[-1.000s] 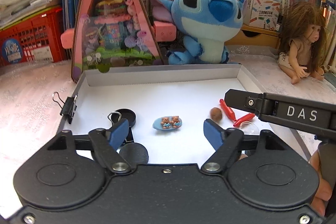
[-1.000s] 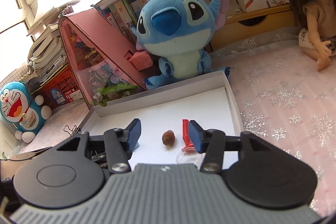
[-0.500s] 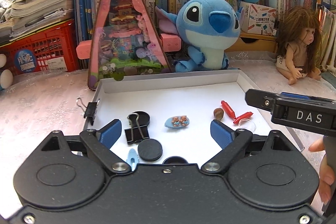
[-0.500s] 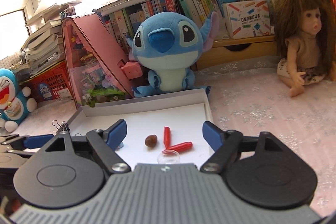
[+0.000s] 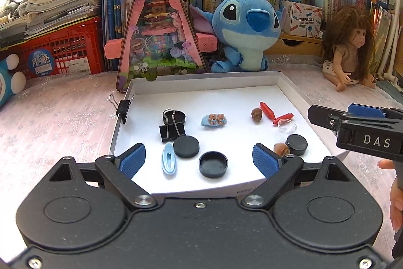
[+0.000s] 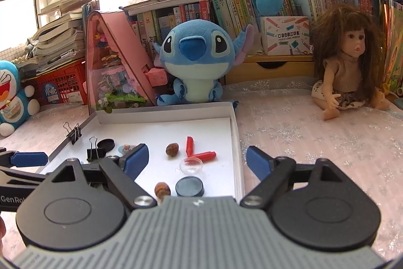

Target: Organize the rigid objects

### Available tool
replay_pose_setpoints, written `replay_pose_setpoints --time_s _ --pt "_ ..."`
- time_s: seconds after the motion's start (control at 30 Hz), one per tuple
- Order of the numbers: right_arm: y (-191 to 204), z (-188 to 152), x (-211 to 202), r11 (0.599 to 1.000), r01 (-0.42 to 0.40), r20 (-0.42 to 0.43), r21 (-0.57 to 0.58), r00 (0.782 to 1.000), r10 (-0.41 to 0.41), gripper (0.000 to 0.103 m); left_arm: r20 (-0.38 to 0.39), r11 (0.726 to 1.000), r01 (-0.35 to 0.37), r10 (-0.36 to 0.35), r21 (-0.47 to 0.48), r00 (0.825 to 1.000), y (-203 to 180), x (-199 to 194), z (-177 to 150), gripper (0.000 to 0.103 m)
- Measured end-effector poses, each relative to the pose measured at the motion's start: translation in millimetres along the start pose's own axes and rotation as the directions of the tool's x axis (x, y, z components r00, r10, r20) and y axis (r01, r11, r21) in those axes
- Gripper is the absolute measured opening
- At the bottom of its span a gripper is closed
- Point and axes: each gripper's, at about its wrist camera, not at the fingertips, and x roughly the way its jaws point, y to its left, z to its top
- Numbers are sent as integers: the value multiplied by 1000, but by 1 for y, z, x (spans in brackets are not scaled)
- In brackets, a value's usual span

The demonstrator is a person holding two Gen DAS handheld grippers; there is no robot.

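- Tray (image 5: 289,90), a shallow white box lid, lay on the bench (image 5: 63,117); its far half was bare, and low walls ringed it.
- Left gripper (image 5: 199,158) hovered over the near edge, jaws released and holding nothing.
- Right gripper (image 6: 196,160) hung over the tray's right wall, jaws likewise spread and empty.
- Blue hair clip (image 5: 168,160), black disc (image 5: 186,146) and black cap (image 5: 213,163) lay close together between the left jaws.
- Binder clip (image 5: 171,127) lay beside the disc; another (image 5: 123,109) gripped the left wall.
- Red pieces (image 6: 199,151), clear dome (image 6: 191,165) and two brown nuts (image 6: 172,149) crowded the right side.
- Stitch plush (image 6: 196,62) and doll (image 6: 347,69) sat behind the tray.
- Near nut (image 6: 162,189) was partly hidden by the right gripper's body.
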Motion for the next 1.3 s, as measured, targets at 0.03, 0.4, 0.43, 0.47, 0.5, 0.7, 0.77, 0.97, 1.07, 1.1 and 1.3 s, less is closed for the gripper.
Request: replay_pose_setpoints --time_s 0.03,0.4,0.43,0.47,0.5,0.7,0.77,0.97,1.07,1.1,1.3 --pt "1 -2 -3 1000 5 3 -9 1000 -5 91 4 1000 -2 2 -2 1000 0 -3 -2 91" --pt "10 -39 -27 994 73 -24 -87 997 -75 99 -5 999 -34 34 -36 999 1 -27 -38 91" --pt "12 -43 -27 992 78 -30 -98 996 -81 100 -8 999 -33 33 -36 999 1 -28 -42 91" --pt "13 -48 -27 990 83 -36 -110 996 -88 100 -11 999 -34 34 -34 999 1 -29 -47 91" --pt "15 -52 -26 988 90 -40 -123 995 -95 101 -15 999 -38 37 -31 999 1 -29 -50 91" --pt "21 -66 -18 982 109 -89 -154 988 -123 103 -54 997 -76 75 -19 996 1 -19 -67 91" --pt "22 -66 -15 980 123 -104 -159 985 -141 103 -69 996 -90 88 -23 994 3 -13 -70 91" --pt "21 -68 -6 977 139 -156 -161 974 -165 103 -55 993 -113 111 -38 992 8 -5 -76 97" --pt "20 -69 -6 980 136 -163 -148 974 -160 103 -55 992 -118 116 -48 992 10 -3 -77 103" --pt "19 -69 -6 980 134 -165 -144 974 -157 103 -57 991 -122 119 -53 991 11 -2 -77 103" --pt "12 -70 -5 991 108 -191 -79 974 -121 103 -54 989 -137 134 -61 990 13 2 -75 103"
